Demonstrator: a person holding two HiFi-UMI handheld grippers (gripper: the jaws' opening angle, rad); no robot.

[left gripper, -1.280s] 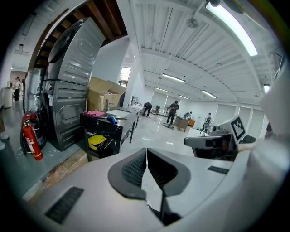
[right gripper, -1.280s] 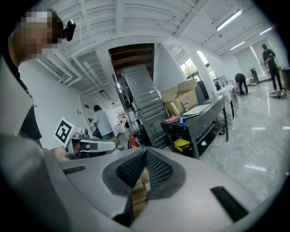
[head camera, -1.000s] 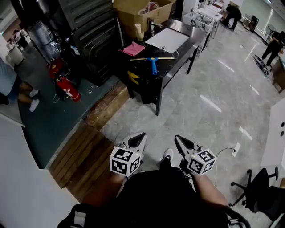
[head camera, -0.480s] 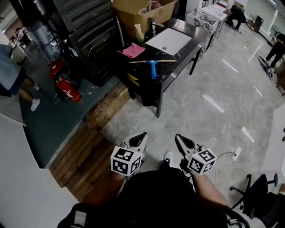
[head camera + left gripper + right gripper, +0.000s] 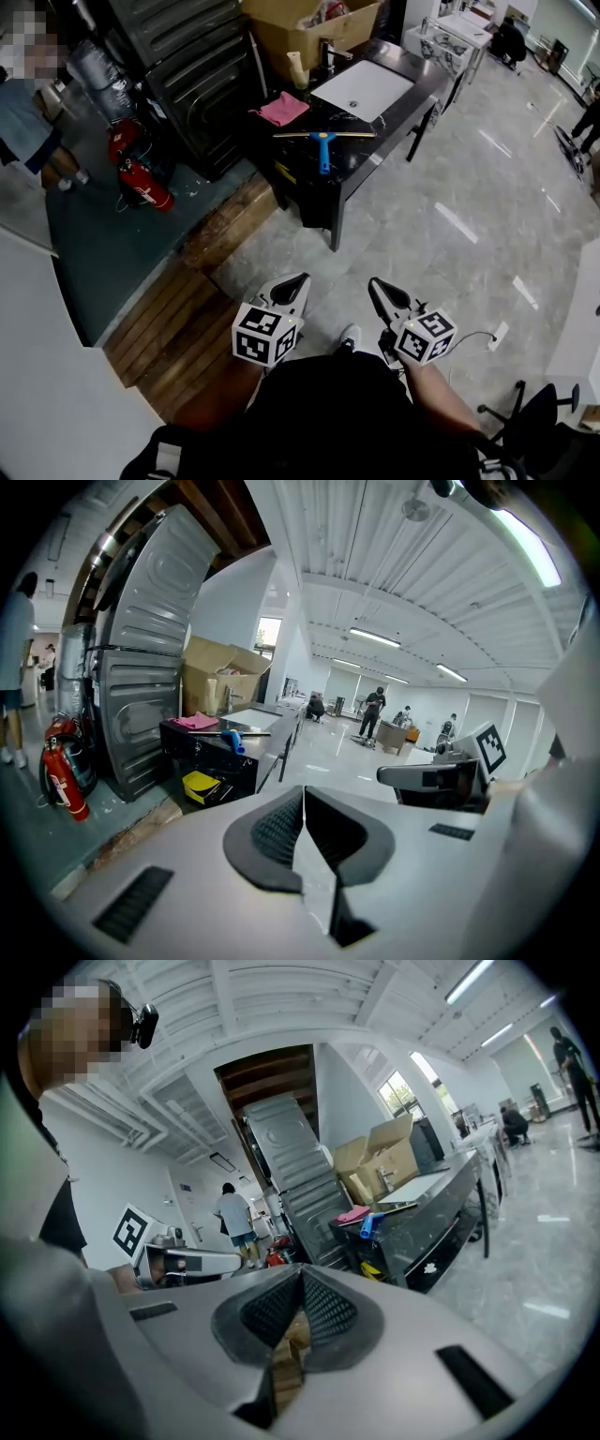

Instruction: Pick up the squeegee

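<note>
- Shows red fire extinguishers (image 5: 145, 183) standing on the floor at far left, beside a dark metal cabinet (image 5: 187, 84); tucked out of the walkway, no bearing on the job.
- Finds a pink cloth (image 5: 283, 109) on the left end of the bench (image 5: 361, 173), near the squeegee but not touching it.
- Carries the left claw (image 5: 298, 278) low by the waist, clenched on nothing, pads pressed together; well apart from the bench, so no call to open it yet.
- Places the squeegee (image 5: 324, 148) flat on the dark bench top, blade running across and blue handle pointing toward the near edge; likely the easy end to take.
- Notes a white panel (image 5: 366, 89) farther back on the bench, behind the squeegee and clear of it.
- Carries the right claw (image 5: 375, 283) the same way, just beside the left, clenched and empty; reads as a walking-up posture rather than a reach.
- Leaves the pickup not yet begun: calls for closing the gap to the bench, then spreading one claw over the handle.
</note>
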